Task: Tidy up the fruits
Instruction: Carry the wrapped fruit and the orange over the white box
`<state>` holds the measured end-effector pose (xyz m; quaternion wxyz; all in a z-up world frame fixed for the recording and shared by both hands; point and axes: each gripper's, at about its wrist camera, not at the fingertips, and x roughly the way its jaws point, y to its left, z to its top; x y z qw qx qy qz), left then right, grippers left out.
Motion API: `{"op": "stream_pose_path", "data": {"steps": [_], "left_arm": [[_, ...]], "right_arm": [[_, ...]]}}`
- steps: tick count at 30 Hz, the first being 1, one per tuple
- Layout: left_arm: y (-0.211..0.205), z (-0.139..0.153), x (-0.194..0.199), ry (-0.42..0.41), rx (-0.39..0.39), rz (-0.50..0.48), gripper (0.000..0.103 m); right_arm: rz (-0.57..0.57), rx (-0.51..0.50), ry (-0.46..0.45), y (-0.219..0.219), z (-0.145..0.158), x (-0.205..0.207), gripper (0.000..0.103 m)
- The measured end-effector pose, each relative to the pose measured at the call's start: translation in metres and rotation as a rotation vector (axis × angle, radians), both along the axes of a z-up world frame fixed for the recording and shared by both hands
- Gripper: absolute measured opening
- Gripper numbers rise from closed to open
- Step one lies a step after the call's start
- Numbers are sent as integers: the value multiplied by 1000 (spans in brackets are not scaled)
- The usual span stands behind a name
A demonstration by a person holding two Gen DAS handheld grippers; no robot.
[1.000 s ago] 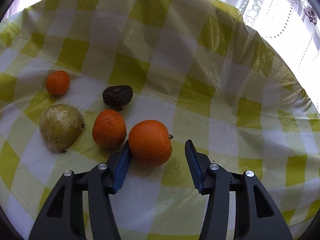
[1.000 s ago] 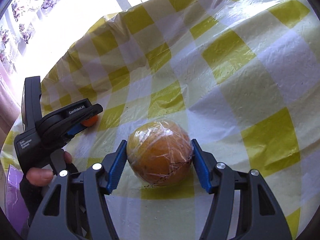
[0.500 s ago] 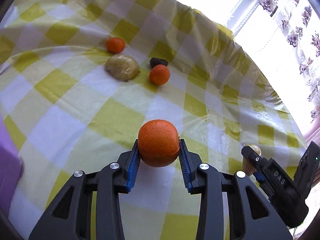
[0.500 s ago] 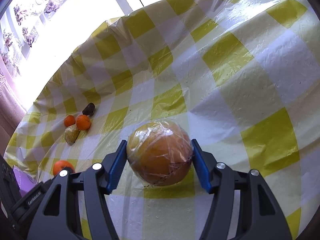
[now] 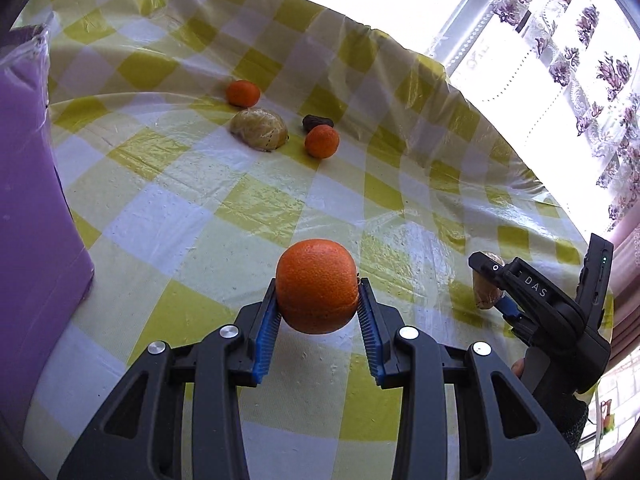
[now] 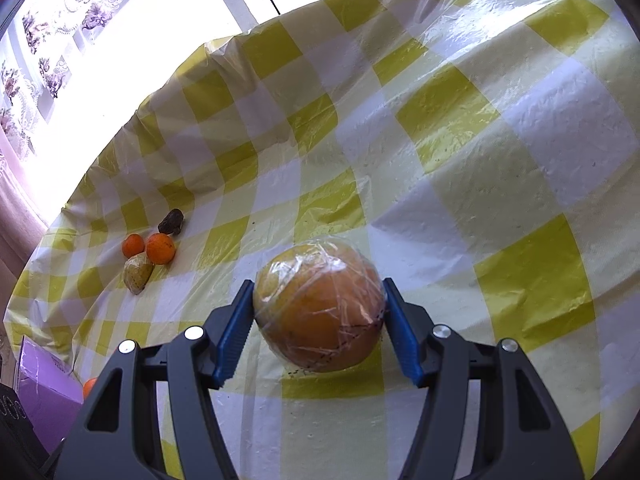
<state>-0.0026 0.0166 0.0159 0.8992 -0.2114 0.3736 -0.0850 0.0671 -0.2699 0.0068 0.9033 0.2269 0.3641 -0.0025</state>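
The left tool [image 5: 317,312] pinches an orange [image 5: 317,285] between its blue pads, lifted above the table [image 5: 168,216]. The right tool [image 6: 318,320] grips a film-wrapped fruit [image 6: 320,306] that rests on the checked cloth. Other fruits [image 5: 280,126] lie together farther away.
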Motion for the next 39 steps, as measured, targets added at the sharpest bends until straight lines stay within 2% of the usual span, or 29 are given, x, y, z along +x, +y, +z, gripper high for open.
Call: {"op": "stream_pose_path", "data": {"steps": [4, 10, 18, 26, 31, 39], "left_arm": [[3, -2, 3, 19, -24, -9, 35], [13, -5, -8, 37, -42, -10, 35], [24, -1, -53, -2, 21, -25, 35], [25, 1, -77, -25, 66, -62, 35], [20, 4, -86, -61, 102, -81, 35], [18, 4, -87, -52, 125, -79, 36]], "right_arm": [[2, 0, 4, 1, 0, 1, 63], [31, 57, -6, 3, 1, -16, 63], [83, 16, 5, 42, 4, -81, 63], [140, -36, -1, 77, 2, -136, 63], [170, -71, -21, 91, 4, -155, 63], [166, -69, -21, 91, 4, -159, 63]]}}
